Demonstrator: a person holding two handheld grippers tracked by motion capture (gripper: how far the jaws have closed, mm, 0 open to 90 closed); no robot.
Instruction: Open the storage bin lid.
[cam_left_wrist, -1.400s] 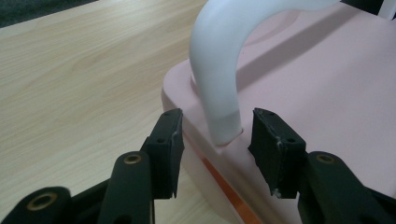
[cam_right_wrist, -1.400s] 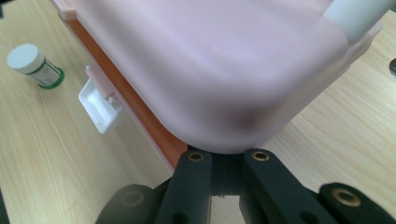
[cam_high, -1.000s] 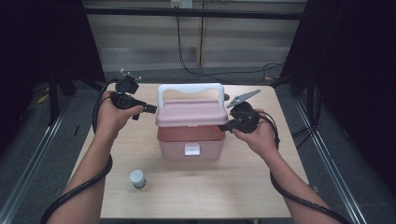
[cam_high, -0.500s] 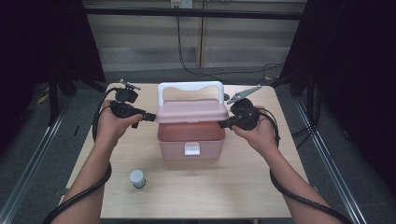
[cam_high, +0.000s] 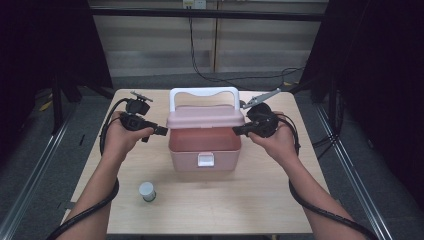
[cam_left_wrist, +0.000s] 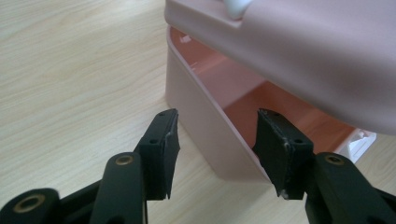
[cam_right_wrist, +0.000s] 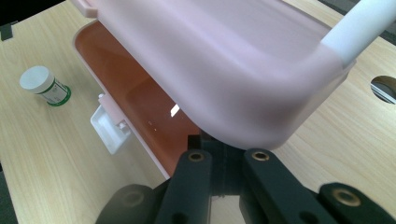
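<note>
Lab recording bay, black curtains (cam_high: 45, 45), trailing cables (cam_high: 200, 65), bare table (cam_high: 225, 210)

A light wooden table (cam_high: 260, 205) with a pale grain carries two things: a pink box (cam_high: 204, 150) and a small bottle (cam_high: 147, 191). The box stands near the middle, toward the far edge, its lid (cam_high: 205, 116) raised off the base so the reddish inside shows, a white handle (cam_high: 203, 93) upright on the lid and a white latch (cam_high: 205, 159) on the front wall facing the near edge. The bottle, white-capped with a green label, stands upright well apart from the box, nearer the front-left of the tabletop.
</note>
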